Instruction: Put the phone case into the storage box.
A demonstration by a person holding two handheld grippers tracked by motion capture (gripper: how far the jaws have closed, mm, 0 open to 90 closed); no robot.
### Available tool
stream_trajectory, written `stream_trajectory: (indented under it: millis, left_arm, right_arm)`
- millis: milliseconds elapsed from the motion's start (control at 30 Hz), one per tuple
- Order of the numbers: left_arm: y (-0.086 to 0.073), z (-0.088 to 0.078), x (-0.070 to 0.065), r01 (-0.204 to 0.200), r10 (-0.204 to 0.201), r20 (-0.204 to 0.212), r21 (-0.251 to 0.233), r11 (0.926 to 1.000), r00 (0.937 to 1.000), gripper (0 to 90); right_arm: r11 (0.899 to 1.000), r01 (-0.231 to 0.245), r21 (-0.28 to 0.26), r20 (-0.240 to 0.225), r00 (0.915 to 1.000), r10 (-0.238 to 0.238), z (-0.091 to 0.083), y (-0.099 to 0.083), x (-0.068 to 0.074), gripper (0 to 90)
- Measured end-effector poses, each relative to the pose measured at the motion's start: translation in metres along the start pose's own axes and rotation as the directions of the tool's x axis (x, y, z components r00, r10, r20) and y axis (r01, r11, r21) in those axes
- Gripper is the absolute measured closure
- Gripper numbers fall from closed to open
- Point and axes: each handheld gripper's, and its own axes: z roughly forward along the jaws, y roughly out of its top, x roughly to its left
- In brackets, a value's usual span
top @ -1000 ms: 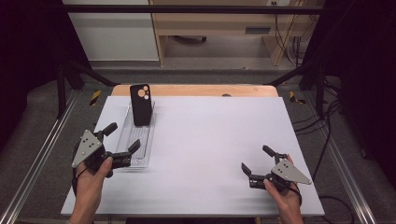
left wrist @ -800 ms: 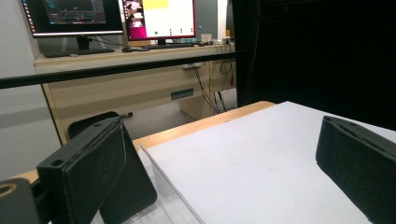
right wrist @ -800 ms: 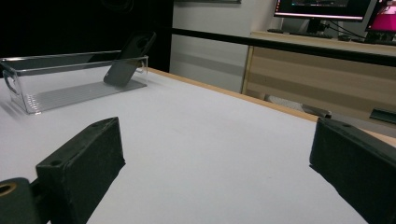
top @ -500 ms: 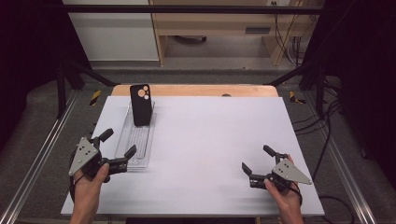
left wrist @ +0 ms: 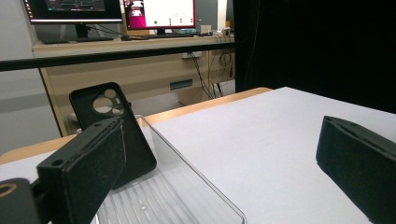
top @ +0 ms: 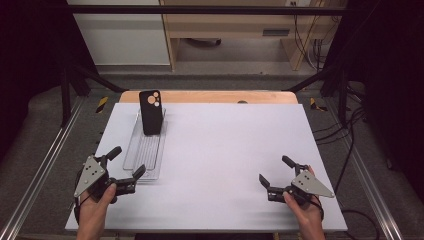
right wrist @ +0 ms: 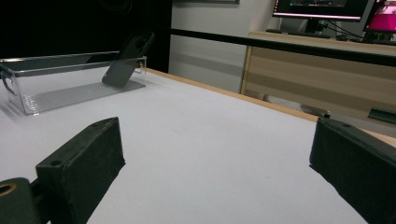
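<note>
Phone case (top: 151,112) leans upright at far end of clear tray (top: 131,150), left side of white table (top: 225,150). Looks light, thin, flexible, likely matte; pinch long side edges, not camera cut-out. Left gripper (top: 127,167) near tray's near end, jaws wide apart, empty. Right gripper (top: 276,172) well apart, likewise spread, empty.

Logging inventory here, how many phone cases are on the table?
1: a black plastic phone case leaning upright at the far end of the clear plastic tray, on the table's left side.
</note>
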Motion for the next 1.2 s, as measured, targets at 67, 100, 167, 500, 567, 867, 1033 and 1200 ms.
stream_trajectory:
  millis: [67, 100, 167, 500, 567, 867, 1033, 1200]
  left_arm:
    - [-0.001, 0.0, 0.0, 0.006, -0.006, 0.0, -0.001, 1.0, 1.0, 1.0]
    - [-0.001, -0.001, 0.0, 0.007, -0.007, -0.001, -0.001, 1.0, 1.0, 1.1]
    - [-0.001, -0.002, 0.0, 0.003, -0.003, -0.001, -0.004, 1.0, 1.0, 1.1]
    - [-0.008, -0.005, 0.003, 0.005, -0.005, -0.003, 0.003, 1.0, 1.0, 0.9]
    - [-0.009, -0.005, 0.004, 0.006, -0.006, -0.002, 0.004, 1.0, 1.0, 0.9]
    - [-0.014, -0.007, 0.006, 0.002, -0.002, -0.001, 0.006, 1.0, 1.0, 0.9]
    - [-0.017, -0.007, 0.008, -0.01, 0.01, 0.007, -0.003, 0.9999, 0.9999, 0.9]
    - [-0.02, -0.009, 0.009, -0.016, 0.016, 0.007, -0.01, 0.9998, 0.9998, 0.9]
  right_arm:
    - [1.0, -0.001, 0.001, 0.001, 1.0, 0.001, 0.0, 0.0, 0.0, 3.3]
    - [1.0, -0.001, 0.001, 0.001, 1.0, 0.001, 0.0, 0.0, 0.0, 3.3]
    - [1.0, 0.0, 0.0, 0.0, 1.0, 0.0, 0.0, 0.0, 0.0, 3.3]
    - [1.0, -0.001, 0.0, 0.001, 1.0, 0.001, 0.0, 0.0, -0.001, 3.3]
    - [1.0, 0.0, 0.001, 0.001, 1.0, 0.0, 0.0, 0.0, -0.001, 3.3]
    - [1.0, -0.001, 0.002, 0.002, 1.0, 0.001, -0.001, 0.0, -0.001, 3.3]
    - [1.0, 0.0, 0.002, 0.003, 1.0, 0.0, -0.001, 0.0, -0.001, 3.3]
    - [1.0, 0.001, 0.002, 0.004, 1.0, -0.001, -0.001, 0.0, -0.001, 3.3]
